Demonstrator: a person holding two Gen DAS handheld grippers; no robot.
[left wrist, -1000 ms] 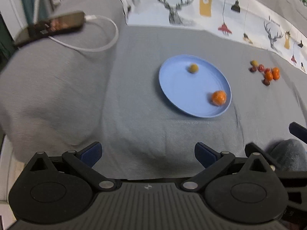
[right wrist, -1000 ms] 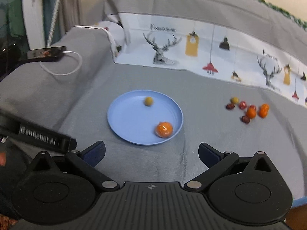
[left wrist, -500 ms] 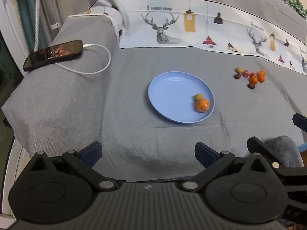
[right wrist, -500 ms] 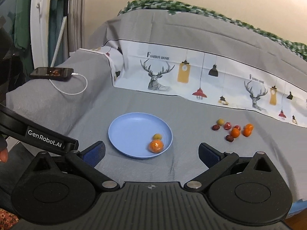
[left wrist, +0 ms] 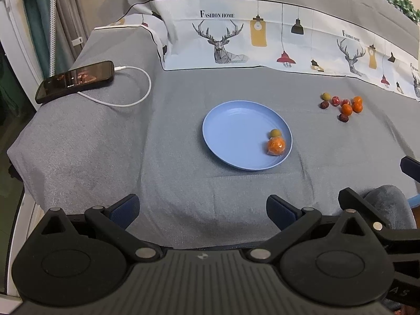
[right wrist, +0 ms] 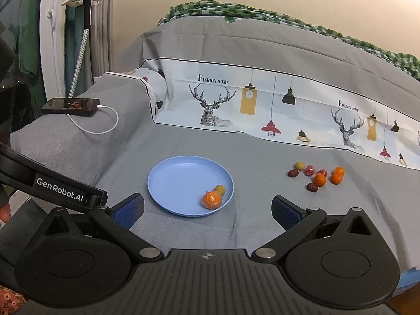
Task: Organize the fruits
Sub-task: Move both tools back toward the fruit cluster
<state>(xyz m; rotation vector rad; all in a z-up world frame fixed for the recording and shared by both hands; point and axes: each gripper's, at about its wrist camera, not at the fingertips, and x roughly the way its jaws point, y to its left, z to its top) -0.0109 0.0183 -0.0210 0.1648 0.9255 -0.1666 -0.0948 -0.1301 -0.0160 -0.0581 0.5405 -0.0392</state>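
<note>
Fruits on the blue plate [left wrist: 231,141], olive-green ball [left wrist: 275,132] and wrapped orange [left wrist: 276,145], have rolled together while both grippers [left wrist: 202,208] [right wrist: 207,210], wide open and empty, have pulled back, seven pieces left.

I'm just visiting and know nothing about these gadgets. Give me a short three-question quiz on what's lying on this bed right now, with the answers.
1. How many fruits lie in the blue plate?
2. True or false: the left hand-held gripper is shut on a fruit.
3. The phone is: A) on the plate, B) plugged into a white cable, C) among the loose fruits.

Key:
1. Two: a wrapped orange fruit and a small yellow-green fruit, touching near the plate's right rim.
2. False: it is open and empty, as is the right hand-held gripper.
3. B.
</note>
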